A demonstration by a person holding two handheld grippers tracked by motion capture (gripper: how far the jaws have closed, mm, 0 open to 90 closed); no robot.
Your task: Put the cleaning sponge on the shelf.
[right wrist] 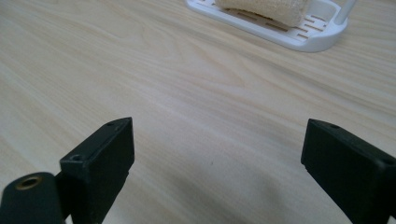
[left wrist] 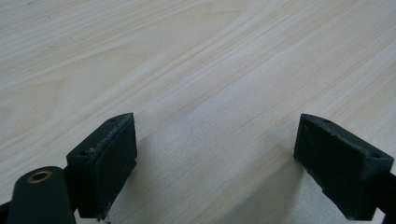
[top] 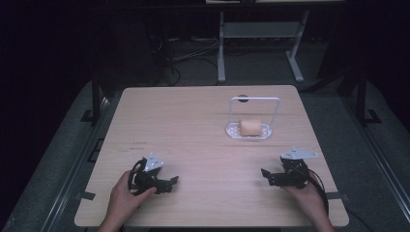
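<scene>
A beige sponge (top: 250, 127) lies on a small white slotted tray (top: 234, 131) with an upright white wire frame (top: 254, 99), on the right half of the wooden table (top: 193, 135). My right gripper (top: 265, 174) rests low near the front right, its jaws pointing left and standing wide apart with nothing between them. In the right gripper view the gripper (right wrist: 217, 163) is open over bare wood, with the tray (right wrist: 303, 39) and sponge (right wrist: 266, 7) ahead at the top. My left gripper (top: 172, 181) sits near the front left, open (left wrist: 215, 158) over bare wood.
A round hole (top: 242, 98) marks the tabletop behind the tray. Beyond the table stands a white metal desk frame (top: 261, 34) with cables on the dark floor. Bare wood stretches between the two grippers and across the left half.
</scene>
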